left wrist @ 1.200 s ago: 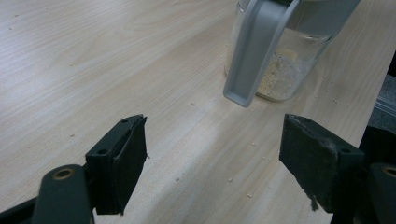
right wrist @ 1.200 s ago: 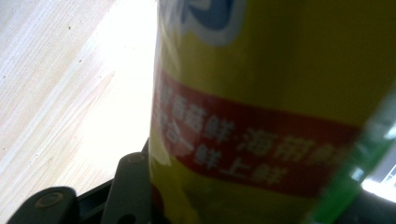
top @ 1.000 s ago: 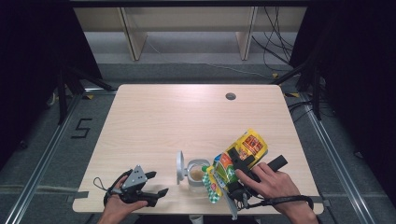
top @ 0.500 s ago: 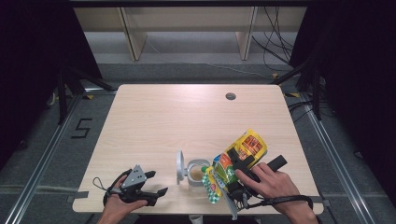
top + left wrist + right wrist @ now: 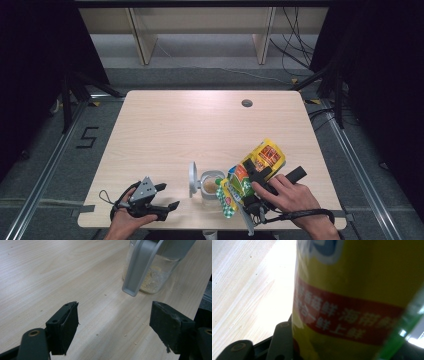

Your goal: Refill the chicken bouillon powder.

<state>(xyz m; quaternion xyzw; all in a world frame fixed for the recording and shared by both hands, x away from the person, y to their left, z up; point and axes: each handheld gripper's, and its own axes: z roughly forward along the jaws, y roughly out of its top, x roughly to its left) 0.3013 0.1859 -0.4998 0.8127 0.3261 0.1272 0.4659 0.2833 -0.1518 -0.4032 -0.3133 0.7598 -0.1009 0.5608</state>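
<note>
The right gripper (image 5: 250, 192) has its fingers clamped on a yellow seasoning packet (image 5: 262, 159), which is tilted with its lower, opened end just above the mouth of a small glass jar (image 5: 210, 186). In the right gripper view the packet (image 5: 362, 302) stands directly between the fingers and very close to the camera, so the grip looks firm. The jar stands on the table (image 5: 200, 130), a little to the left of these fingers, and its grey flip lid (image 5: 192, 179) is open and stands upright on the far side from the packet. Some yellowish powder already lies in the bottom of the jar (image 5: 152, 277). The left gripper (image 5: 162, 197) rests near the table edge with its fingers (image 5: 65, 327) wide apart and holding nothing; the jar is ahead of them, well apart. I judge that the step is pouring the powder into the jar. To do it well, the packet mouth should remain over the jar opening and tilt slowly, because small crumbs (image 5: 136, 343) already lie on the table. The free gripper could steady the jar, since it is light and may tip.
</note>
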